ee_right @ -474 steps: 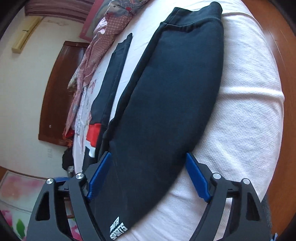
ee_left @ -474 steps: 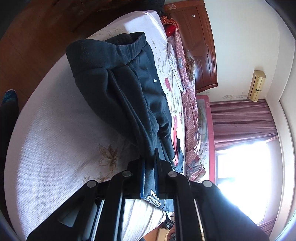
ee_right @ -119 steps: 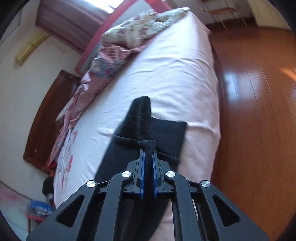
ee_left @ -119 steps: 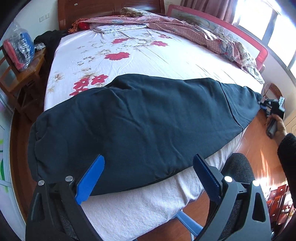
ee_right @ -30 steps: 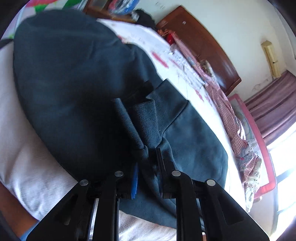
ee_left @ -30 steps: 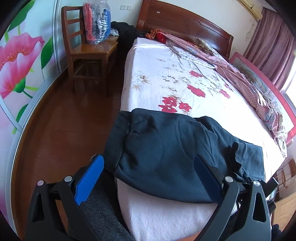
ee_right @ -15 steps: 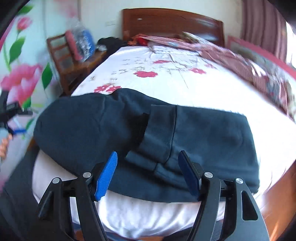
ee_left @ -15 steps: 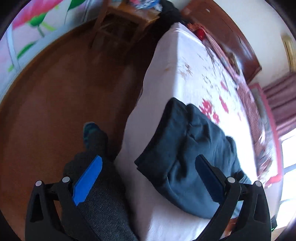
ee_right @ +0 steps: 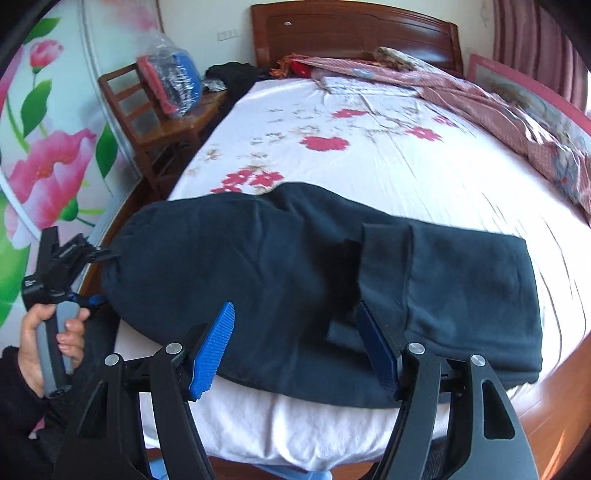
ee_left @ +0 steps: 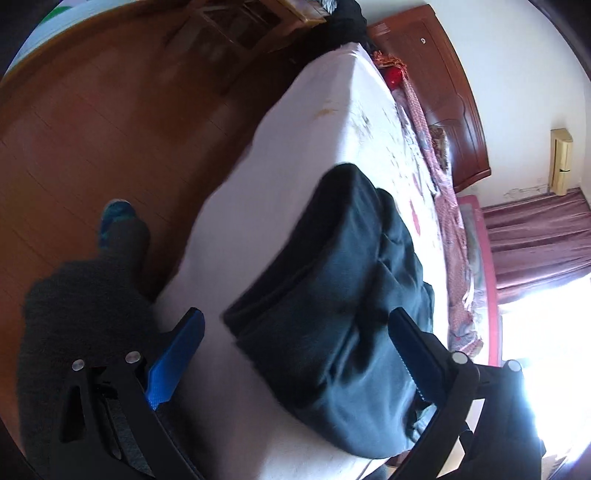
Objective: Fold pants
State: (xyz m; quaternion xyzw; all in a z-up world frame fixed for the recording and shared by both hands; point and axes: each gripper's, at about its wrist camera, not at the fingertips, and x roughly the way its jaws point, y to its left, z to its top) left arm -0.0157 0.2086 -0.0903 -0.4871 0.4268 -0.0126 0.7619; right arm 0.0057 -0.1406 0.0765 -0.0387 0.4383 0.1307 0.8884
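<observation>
The dark navy pants (ee_right: 258, 266) lie folded in half along the near edge of the bed (ee_right: 369, 166), the ribbed cuffs (ee_right: 384, 254) resting on top near the middle. In the left wrist view the pants (ee_left: 332, 295) form a thick bundle at the bed's corner. My right gripper (ee_right: 299, 343) is open and empty, just in front of the pants' near edge. My left gripper (ee_left: 295, 354) is open and empty, at the left end of the bundle; it also shows in the right wrist view (ee_right: 59, 266), held in a hand.
A pink patterned quilt (ee_right: 498, 99) lies along the far right of the bed. A wooden chair (ee_right: 155, 122) with a plastic bag stands left of the headboard (ee_right: 351, 29). Wooden floor (ee_left: 92, 122) surrounds the bed; the person's leg (ee_left: 85, 295) is beside it.
Both grippers stay open. The left gripper has swung down closer to the left end of the folded pants. The right gripper has barely moved.
</observation>
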